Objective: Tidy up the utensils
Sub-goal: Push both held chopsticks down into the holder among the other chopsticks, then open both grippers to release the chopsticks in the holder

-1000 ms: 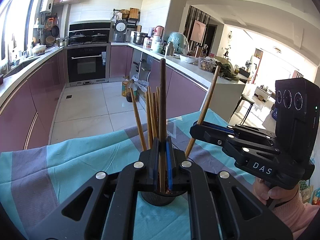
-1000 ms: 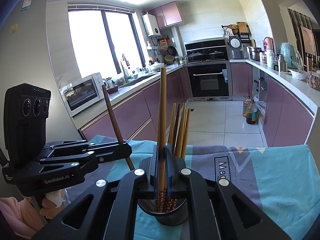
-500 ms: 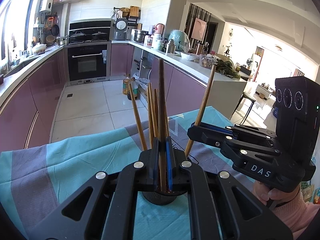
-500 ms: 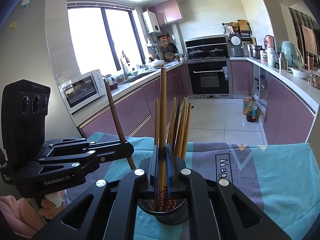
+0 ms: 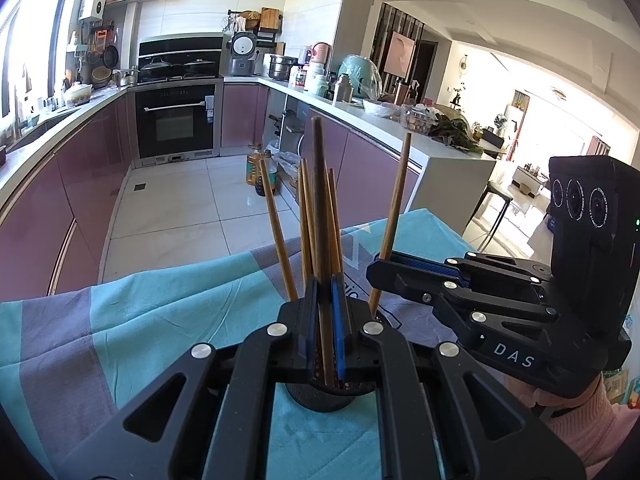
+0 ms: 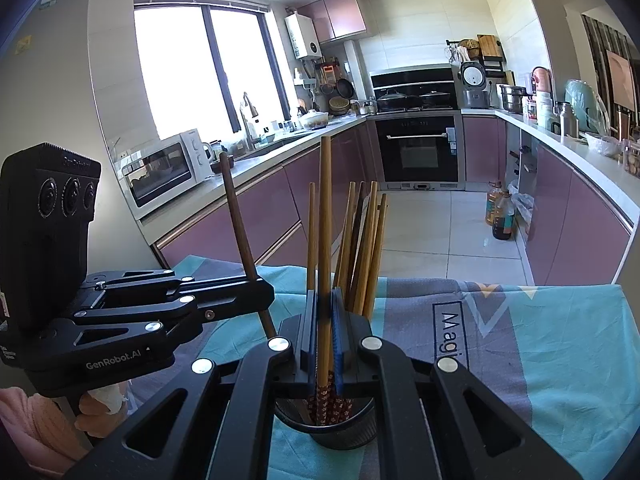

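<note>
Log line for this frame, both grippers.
left gripper: shut on dark chopstick | right gripper: shut on light chopstick | both over black holder

The setting was a home kitchen, shown by a built-in oven [image 5: 175,121], mauve cabinets [image 6: 572,216], and a microwave [image 6: 164,168].

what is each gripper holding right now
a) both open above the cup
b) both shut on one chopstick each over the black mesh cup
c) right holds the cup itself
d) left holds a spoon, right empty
b: the left gripper is shut on a dark brown wooden chopstick, the right gripper on a lighter wooden chopstick, both standing upright with lower ends in the round black mesh cup.
</note>
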A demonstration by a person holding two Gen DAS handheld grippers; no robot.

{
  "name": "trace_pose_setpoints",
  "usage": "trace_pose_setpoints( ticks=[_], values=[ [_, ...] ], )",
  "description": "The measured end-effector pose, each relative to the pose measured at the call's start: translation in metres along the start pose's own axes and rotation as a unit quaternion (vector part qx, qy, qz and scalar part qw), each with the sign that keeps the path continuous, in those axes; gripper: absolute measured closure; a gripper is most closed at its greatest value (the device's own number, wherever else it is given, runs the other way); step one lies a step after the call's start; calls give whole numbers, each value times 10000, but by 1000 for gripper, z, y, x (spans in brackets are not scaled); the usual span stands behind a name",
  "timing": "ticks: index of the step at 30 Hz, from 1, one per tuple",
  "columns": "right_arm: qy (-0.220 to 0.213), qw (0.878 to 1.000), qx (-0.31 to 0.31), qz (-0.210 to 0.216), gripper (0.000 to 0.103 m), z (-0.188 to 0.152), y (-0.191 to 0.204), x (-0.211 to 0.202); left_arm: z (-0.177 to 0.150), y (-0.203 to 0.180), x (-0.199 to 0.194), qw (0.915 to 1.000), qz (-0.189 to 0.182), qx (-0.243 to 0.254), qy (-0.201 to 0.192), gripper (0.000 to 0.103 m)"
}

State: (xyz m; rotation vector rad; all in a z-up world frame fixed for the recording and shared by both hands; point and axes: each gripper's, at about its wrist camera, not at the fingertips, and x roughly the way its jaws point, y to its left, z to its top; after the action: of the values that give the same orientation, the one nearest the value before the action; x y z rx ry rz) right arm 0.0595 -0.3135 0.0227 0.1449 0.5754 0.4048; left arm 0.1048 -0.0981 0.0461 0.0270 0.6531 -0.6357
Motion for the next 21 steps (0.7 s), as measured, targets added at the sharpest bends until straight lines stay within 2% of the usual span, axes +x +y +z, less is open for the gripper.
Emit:
trace_pose_setpoints(
  ticks=[21],
  values=[
    [174,9996,176,-99,97,-1,-9,18,8,1,19,9998,16,-16,209,95]
  ],
)
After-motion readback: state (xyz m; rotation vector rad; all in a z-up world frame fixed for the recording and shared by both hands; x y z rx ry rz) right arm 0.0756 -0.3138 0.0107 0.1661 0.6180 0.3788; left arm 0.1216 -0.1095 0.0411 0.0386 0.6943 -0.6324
